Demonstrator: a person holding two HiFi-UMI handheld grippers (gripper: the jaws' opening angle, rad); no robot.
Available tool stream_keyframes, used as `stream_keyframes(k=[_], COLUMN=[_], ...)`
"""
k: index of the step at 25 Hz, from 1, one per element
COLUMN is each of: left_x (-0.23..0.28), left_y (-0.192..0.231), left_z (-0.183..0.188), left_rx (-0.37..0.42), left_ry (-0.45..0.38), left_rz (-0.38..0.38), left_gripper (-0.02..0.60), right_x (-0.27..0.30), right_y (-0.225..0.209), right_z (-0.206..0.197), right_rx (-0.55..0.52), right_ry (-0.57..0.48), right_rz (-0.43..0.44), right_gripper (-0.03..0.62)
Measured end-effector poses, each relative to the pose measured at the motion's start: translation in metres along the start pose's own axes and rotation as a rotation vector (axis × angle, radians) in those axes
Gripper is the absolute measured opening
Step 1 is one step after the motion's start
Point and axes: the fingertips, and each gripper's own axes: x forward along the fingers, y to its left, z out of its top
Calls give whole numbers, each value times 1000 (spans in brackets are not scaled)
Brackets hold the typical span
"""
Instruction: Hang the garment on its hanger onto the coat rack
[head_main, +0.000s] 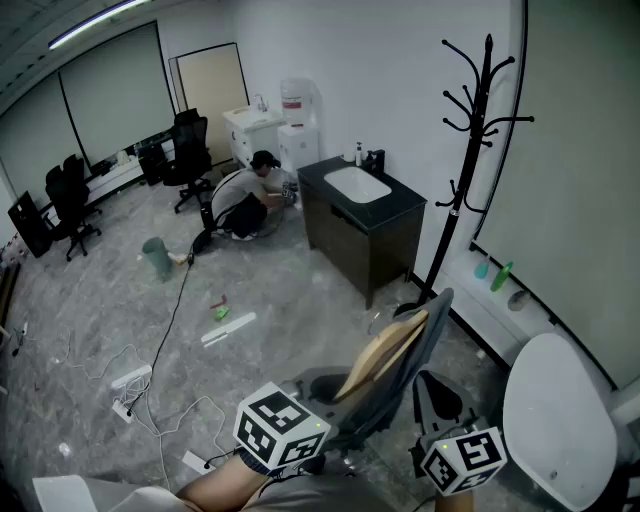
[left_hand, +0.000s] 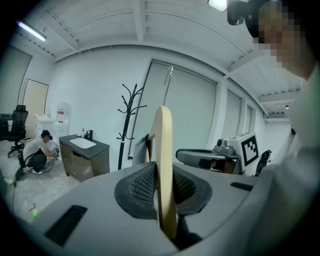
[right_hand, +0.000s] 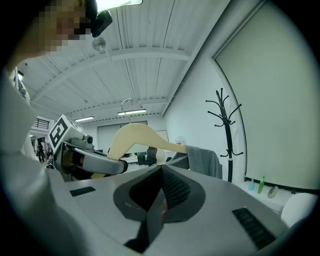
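A pale wooden hanger (head_main: 385, 350) carries a grey garment (head_main: 425, 345) low in the head view. My left gripper (head_main: 350, 415) is shut on the hanger's arm, which stands edge-on between its pads (left_hand: 164, 170). My right gripper (head_main: 432, 395) sits just right of it, jaws closed on a thin grey fold that looks like the garment (right_hand: 150, 220). In the right gripper view the hanger (right_hand: 135, 137) and draped garment (right_hand: 202, 160) show ahead. The black coat rack (head_main: 470, 150) stands against the right wall, well beyond both grippers, and shows in both gripper views (left_hand: 129, 120) (right_hand: 226, 130).
A dark sink cabinet (head_main: 365, 215) stands left of the rack. A person (head_main: 255, 200) crouches behind it near a water dispenser (head_main: 295, 120). Cables and a power strip (head_main: 130, 380) lie on the floor at left. A white rounded object (head_main: 555, 420) is at lower right.
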Motion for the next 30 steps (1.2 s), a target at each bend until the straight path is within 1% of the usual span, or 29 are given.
stream_keyframes(k=[11, 16, 22, 30], left_x=[1, 0, 7, 31], left_y=[-9, -9, -7, 5], left_z=[1, 2, -1, 9], left_rx=[5, 14, 11, -13], left_ry=[-8, -16, -22, -32], left_rz=[21, 47, 81, 94], left_gripper=[40, 40, 40, 40], right_x=[-9, -16, -28, -30], right_y=[1, 6, -1, -23], right_z=[1, 0, -5, 9], right_rx=[-5, 22, 25, 14], right_ry=[-6, -17, -33, -56], right_rz=[23, 67, 57, 30], right_gripper=[14, 15, 15, 15])
